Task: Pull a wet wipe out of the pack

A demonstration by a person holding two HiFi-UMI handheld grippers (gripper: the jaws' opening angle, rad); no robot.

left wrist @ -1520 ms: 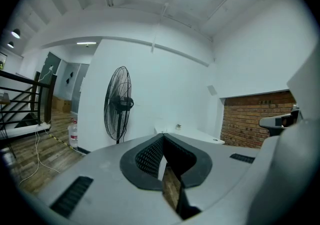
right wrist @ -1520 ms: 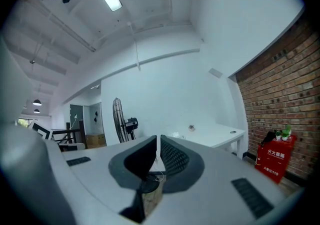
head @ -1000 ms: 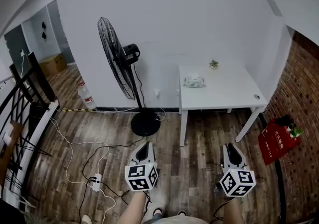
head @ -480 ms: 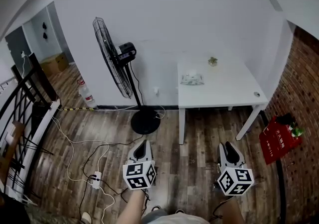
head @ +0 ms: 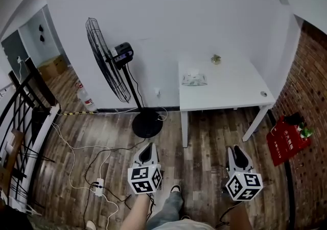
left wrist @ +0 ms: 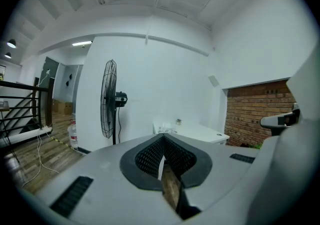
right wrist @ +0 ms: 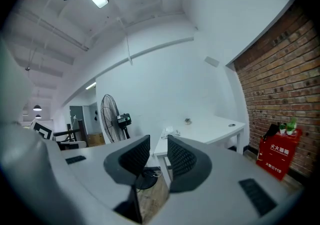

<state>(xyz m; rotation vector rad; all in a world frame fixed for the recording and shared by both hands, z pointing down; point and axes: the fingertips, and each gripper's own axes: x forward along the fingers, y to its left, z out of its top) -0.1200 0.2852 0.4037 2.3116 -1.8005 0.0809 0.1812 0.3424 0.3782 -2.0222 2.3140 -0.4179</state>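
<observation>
wet wipe pack (head: 194, 79) lies flat on the white table (head: 237, 91), toward its far left corner, with a small potted plant (head: 216, 59) just beyond it to the right. you hold both grippers low over the wooden floor (head: 204, 142), well apart from the table and the pack. your left gripper (head: 148, 148) has its jaws brought together at the tips, nothing between them. your right gripper (head: 236, 151) has its jaws a narrow gap apart and holds nothing. a standing fan (head: 104, 63) stands on the floor beside the table's left end.
</observation>
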